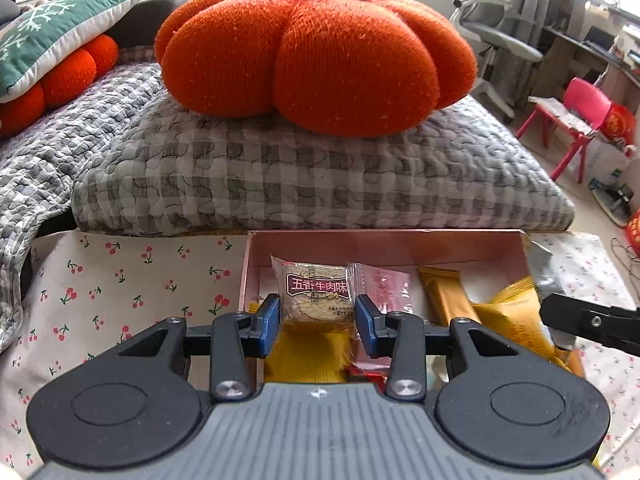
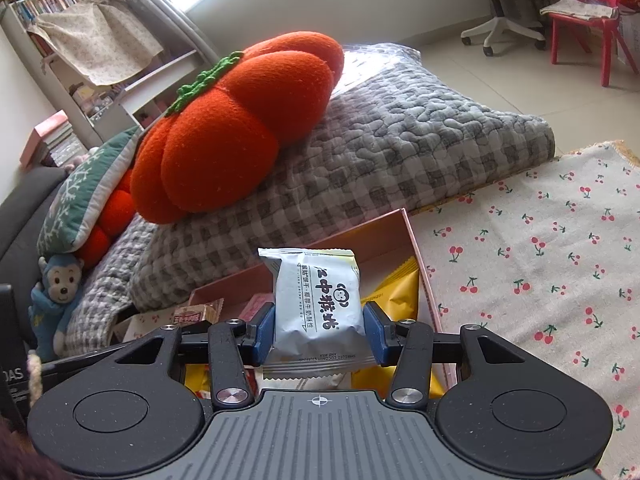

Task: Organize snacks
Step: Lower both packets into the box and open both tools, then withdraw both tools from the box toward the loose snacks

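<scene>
Pink box [image 1: 384,242] on cherry cloth [image 1: 132,276], part-filled. Left gripper [image 1: 318,318] clamped on beef biscuit [image 1: 314,292]; right gripper [image 2: 320,332] clamped on pale packet [image 2: 316,304], both above box. Placing step; next: lower into free gaps, release.

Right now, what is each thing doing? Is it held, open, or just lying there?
Left gripper: fingers shut on the brown biscuit packet.
Brown biscuit packet: held upright, over the pink box.
Right gripper: fingers shut on the pale blue packet.
Pale blue packet: held upright, above the box.
Pink box: open, no lid on, snacks inside.
Yellow packets: lying in the box.
Pumpkin cushion: resting on the grey checked quilt.
</scene>
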`<action>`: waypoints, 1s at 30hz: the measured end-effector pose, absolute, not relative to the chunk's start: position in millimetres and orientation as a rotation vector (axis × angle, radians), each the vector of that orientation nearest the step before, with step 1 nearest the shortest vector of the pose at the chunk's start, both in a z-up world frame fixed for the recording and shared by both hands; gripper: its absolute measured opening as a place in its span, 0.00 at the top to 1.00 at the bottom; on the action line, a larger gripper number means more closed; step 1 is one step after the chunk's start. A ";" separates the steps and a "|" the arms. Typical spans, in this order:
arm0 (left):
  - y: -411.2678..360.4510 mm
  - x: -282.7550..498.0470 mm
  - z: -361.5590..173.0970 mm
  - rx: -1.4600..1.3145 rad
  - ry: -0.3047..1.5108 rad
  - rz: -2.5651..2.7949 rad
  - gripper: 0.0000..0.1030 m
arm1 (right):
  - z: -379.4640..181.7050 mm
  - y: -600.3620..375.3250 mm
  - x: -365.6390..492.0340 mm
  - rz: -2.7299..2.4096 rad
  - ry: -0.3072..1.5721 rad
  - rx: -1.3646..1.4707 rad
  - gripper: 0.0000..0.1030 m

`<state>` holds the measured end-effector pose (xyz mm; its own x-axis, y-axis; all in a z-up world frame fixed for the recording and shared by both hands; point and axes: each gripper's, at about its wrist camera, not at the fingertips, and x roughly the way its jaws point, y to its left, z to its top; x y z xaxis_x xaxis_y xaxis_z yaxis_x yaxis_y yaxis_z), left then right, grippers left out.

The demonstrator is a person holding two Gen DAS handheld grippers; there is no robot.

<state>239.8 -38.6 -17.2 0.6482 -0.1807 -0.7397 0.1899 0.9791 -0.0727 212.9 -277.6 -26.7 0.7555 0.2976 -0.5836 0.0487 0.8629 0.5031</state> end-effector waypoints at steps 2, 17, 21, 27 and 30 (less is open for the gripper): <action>-39.3 242.1 -20.3 0.020 0.847 -0.210 0.64 | -30.7 -278.0 215.0 0.137 0.709 0.523 0.55; -36.4 231.8 -13.8 0.010 0.801 -0.240 0.37 | -26.7 -281.2 211.4 0.129 0.719 0.562 0.36; -39.8 221.7 -12.1 0.014 0.813 -0.252 0.34 | -16.3 -280.8 202.9 0.122 0.723 0.541 0.34; -38.8 197.4 -2.1 0.054 0.816 -0.267 0.27 | -1.1 -283.0 181.3 0.117 0.728 0.526 0.25; -34.9 184.3 3.8 0.041 0.816 -0.270 0.21 | 5.7 -284.9 168.8 0.105 0.734 0.519 0.20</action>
<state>184.3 -34.9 3.8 0.6529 -0.2220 -0.7242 0.2535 0.9650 -0.0674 168.8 -284.9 5.7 0.7437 0.2690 -0.6120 0.0864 0.8691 0.4870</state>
